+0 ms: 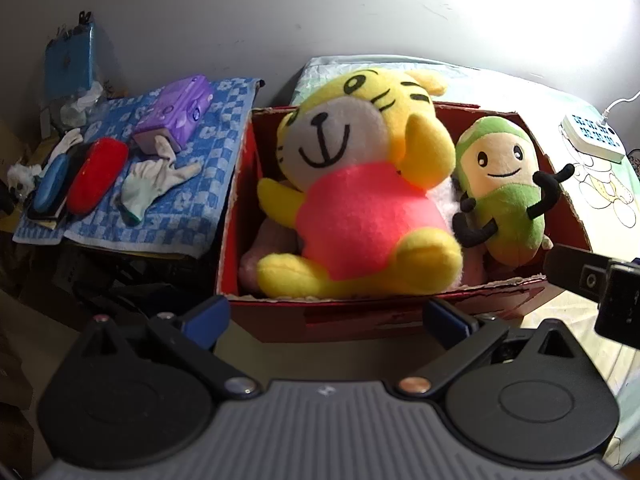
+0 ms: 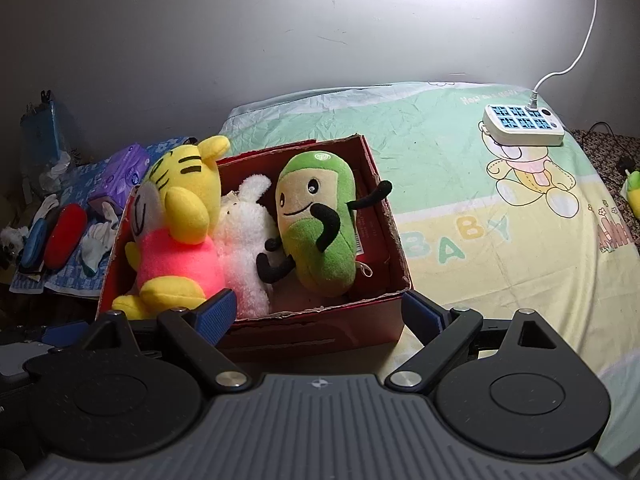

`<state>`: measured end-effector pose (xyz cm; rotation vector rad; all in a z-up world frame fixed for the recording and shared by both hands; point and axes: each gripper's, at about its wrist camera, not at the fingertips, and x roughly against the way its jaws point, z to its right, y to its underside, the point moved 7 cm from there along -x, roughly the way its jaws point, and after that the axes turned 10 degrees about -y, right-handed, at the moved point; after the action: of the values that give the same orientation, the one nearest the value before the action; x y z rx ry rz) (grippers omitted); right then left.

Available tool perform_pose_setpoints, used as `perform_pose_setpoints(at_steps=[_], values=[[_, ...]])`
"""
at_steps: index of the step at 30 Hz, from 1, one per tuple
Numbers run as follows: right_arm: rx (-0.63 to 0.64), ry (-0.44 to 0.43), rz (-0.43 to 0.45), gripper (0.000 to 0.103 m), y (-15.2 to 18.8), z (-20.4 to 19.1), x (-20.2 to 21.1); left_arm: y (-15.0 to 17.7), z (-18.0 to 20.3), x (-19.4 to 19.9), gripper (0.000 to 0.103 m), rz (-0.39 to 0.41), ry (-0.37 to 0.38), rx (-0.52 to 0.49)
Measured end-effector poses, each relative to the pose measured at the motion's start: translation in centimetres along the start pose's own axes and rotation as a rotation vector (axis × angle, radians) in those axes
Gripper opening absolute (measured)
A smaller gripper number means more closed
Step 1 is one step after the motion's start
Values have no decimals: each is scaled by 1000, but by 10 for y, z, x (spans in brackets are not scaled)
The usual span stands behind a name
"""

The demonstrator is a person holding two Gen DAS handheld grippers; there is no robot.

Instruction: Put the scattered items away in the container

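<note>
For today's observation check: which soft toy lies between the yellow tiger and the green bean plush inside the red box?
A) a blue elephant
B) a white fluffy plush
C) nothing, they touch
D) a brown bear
B: in the right wrist view a white fluffy plush sits between the yellow tiger and the green bean plush in the red box.

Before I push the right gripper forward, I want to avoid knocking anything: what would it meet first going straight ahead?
Most likely the near wall of the red cardboard box, which sits between the open jaws of the right gripper; depth is unclear.
</note>
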<state>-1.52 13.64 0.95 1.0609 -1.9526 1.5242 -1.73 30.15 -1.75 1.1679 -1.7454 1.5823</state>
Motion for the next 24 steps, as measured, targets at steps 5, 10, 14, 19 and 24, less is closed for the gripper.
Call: perform_pose_setpoints(at_steps=[5, 10, 14, 19, 24], values=[[7, -31, -3, 91, -5, -4, -2, -5, -3, 4, 102, 21, -12, 5], [23, -57, 16, 91, -9, -10, -1, -13, -5, 6, 102, 27, -25, -5], [34, -64, -2, 91, -6, -8, -5, -10, -4, 4, 102, 21, -18, 4], [16, -67, -11, 91, -5, 0, -8, -4, 4, 3, 102, 18, -13, -12], [-16, -36, 5, 91, -5, 21, -2, -1, 20, 7, 102, 27, 6, -42]])
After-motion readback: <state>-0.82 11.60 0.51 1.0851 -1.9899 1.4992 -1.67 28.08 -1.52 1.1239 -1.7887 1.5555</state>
